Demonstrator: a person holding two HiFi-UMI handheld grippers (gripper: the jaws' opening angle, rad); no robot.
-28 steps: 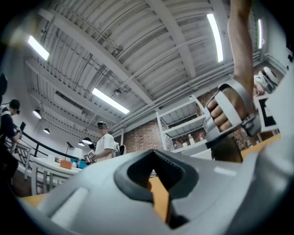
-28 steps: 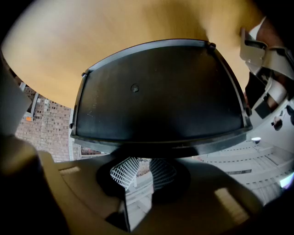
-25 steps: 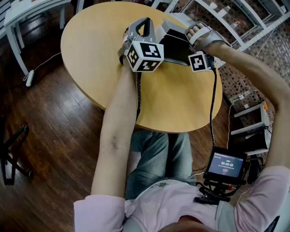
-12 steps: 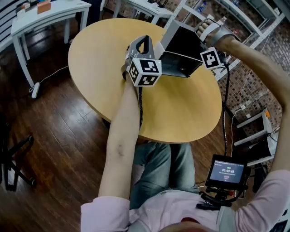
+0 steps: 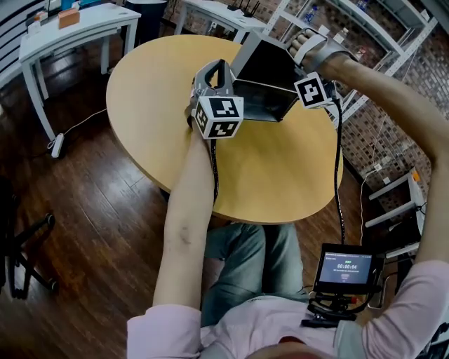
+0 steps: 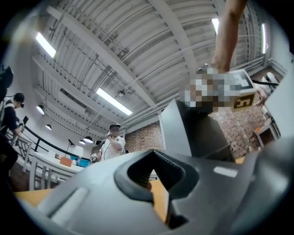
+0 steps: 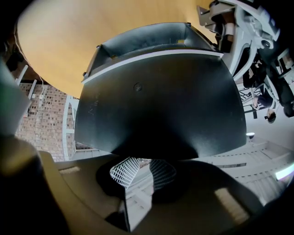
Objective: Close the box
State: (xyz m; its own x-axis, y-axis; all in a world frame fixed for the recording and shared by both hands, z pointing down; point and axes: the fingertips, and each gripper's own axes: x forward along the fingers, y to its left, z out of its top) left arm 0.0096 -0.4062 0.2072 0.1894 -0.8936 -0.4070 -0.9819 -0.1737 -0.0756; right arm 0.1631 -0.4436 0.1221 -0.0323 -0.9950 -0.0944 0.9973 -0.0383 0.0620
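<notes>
Round wooden bench (image 5: 154, 84). A black box (image 5: 261, 105) sits at its far right edge with the lid (image 5: 265, 59) hinged up and standing steeply.

Around the bench:
- White tables (image 5: 70, 21) stand past the far left edge.
- A power strip (image 5: 56, 145) lies on the wood floor (image 5: 105, 210).
- Shelving (image 5: 379, 31) stands past the far right edge.
- A small monitor (image 5: 349, 266) sits by the person's knee.
- A cable (image 5: 213, 168) runs from the left tool over the near edge.

The box interior is dark in the head view, so its contents can't be read.

The right tool (image 7: 143, 172) is closed on the lid's free edge. Its view is filled by the lid's dark face, with the box's base and the bench beyond.

The left tool (image 6: 160, 190) is just beside the box's near left corner. Its jaws are drawn together and hold nothing. Whether it touches the box wall is unclear.

Only the left gripper view shows a standing person (image 6: 115, 144) across the room and the ceiling lights (image 6: 112, 101).
</notes>
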